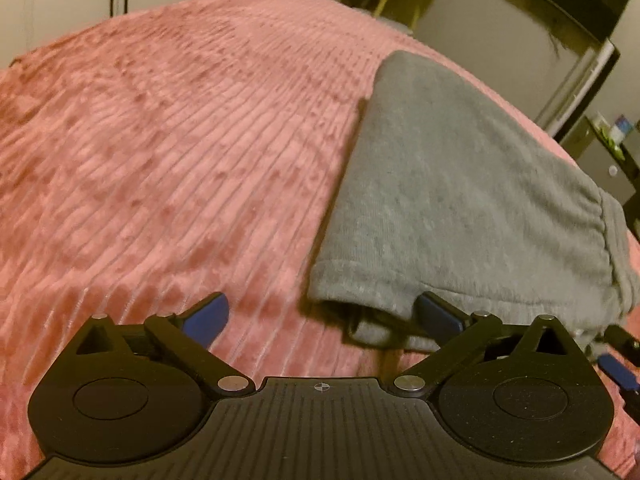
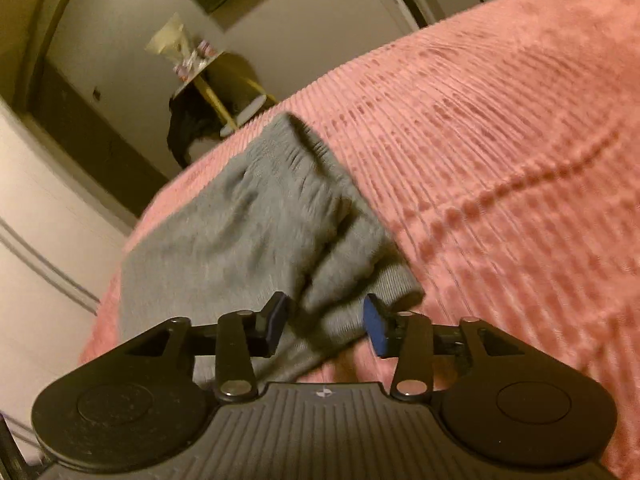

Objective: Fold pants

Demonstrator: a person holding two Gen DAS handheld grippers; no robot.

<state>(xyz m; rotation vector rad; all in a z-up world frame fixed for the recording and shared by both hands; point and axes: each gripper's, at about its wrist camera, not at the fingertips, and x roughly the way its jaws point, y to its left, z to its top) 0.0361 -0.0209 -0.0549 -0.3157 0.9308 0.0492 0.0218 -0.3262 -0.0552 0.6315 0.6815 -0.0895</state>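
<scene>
Wide-spread left gripper [image 1: 322, 314] and half-open right gripper [image 2: 326, 326] grip nothing; blurred grey knit pants [image 1: 452, 200] folded on ribbed pink blanket [image 1: 168, 152].

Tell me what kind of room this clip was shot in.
Most likely a bedroom in a home. Grey pants lie folded on a bed covered with a pink ribbed blanket. Beyond the bed stand a small cluttered side table and a plain wall.
</scene>
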